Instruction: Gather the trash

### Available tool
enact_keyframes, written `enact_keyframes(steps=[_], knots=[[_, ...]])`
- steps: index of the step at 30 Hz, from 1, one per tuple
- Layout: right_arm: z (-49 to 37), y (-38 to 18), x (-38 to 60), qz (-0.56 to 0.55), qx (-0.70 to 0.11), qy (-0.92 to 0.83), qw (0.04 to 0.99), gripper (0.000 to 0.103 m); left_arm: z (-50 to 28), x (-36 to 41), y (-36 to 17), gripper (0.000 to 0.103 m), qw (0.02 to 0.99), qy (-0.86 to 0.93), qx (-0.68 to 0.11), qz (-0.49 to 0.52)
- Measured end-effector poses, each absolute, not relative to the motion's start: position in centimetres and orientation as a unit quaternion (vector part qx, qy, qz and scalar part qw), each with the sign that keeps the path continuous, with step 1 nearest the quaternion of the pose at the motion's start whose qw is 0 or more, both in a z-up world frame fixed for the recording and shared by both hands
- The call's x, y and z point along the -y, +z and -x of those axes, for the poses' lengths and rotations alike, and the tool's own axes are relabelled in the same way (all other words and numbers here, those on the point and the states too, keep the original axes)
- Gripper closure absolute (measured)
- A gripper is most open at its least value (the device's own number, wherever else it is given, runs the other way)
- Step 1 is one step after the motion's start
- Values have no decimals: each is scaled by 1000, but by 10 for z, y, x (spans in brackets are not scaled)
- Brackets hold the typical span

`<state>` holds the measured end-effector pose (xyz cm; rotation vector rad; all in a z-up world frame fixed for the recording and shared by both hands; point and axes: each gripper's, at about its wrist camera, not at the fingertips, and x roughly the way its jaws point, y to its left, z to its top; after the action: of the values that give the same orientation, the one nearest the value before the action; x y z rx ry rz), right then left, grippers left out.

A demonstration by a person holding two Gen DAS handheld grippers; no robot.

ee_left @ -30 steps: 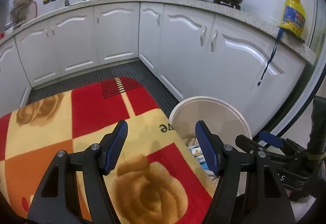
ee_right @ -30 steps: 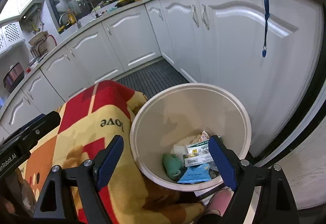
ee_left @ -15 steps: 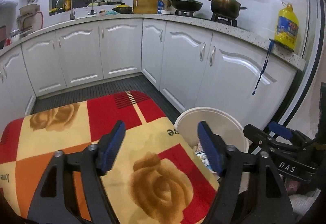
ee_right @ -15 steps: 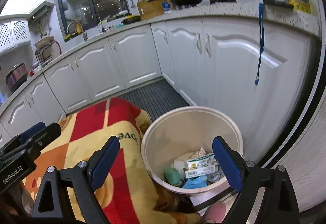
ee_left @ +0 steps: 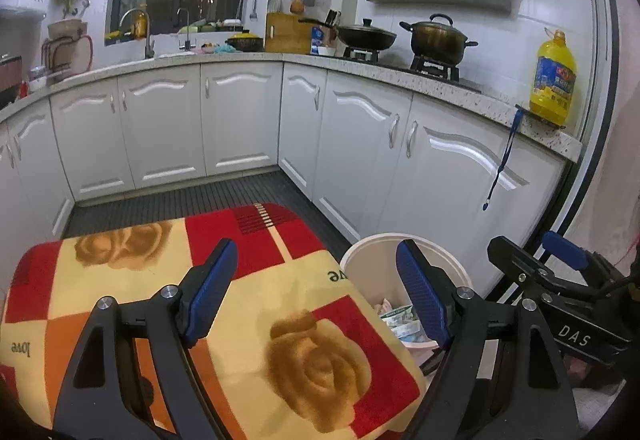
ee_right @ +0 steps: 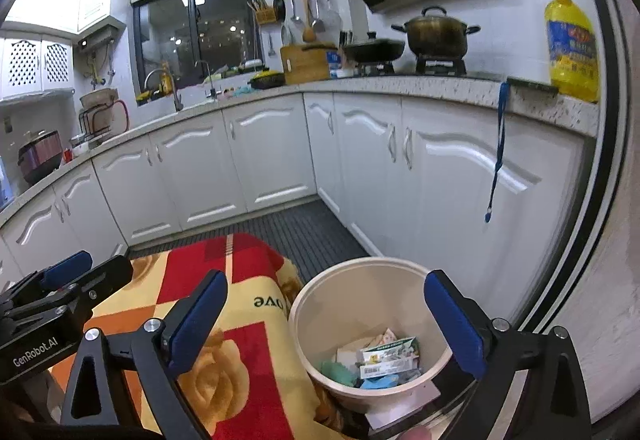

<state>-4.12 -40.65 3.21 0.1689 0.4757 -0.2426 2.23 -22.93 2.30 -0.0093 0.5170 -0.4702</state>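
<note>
A cream round trash bin (ee_right: 400, 268) stands on the floor beside a cloth-covered table; it also shows in the left wrist view (ee_left: 360, 260). Inside lie several wrappers and packets (ee_right: 384, 360), green, white and blue. My right gripper (ee_right: 326, 324) is open and empty, high above the bin's left rim. My left gripper (ee_left: 316, 292) is open and empty above the table's red and yellow rose cloth (ee_left: 160, 280). The right gripper's body (ee_left: 560, 304) shows at the right of the left wrist view.
White kitchen cabinets (ee_left: 240, 120) run around the room under a speckled counter (ee_left: 400, 72). Pots sit on the stove (ee_left: 436, 40). A yellow oil jug (ee_left: 554, 80) stands at the counter's end. A blue cord (ee_right: 498, 152) hangs down a cabinet door. The floor between is dark ribbed matting (ee_right: 312, 224).
Both grippers have risen and tilted up, so the bin and table sit lower and smaller in view and more of the kitchen shows. Both stay open and empty.
</note>
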Motion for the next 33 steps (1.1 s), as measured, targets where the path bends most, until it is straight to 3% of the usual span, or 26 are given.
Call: enact_keyframes(steps=[33], knots=[[57,51,396,-66,-200,-146,967,2,-4,222,39,22,949,-223,-222,-9]])
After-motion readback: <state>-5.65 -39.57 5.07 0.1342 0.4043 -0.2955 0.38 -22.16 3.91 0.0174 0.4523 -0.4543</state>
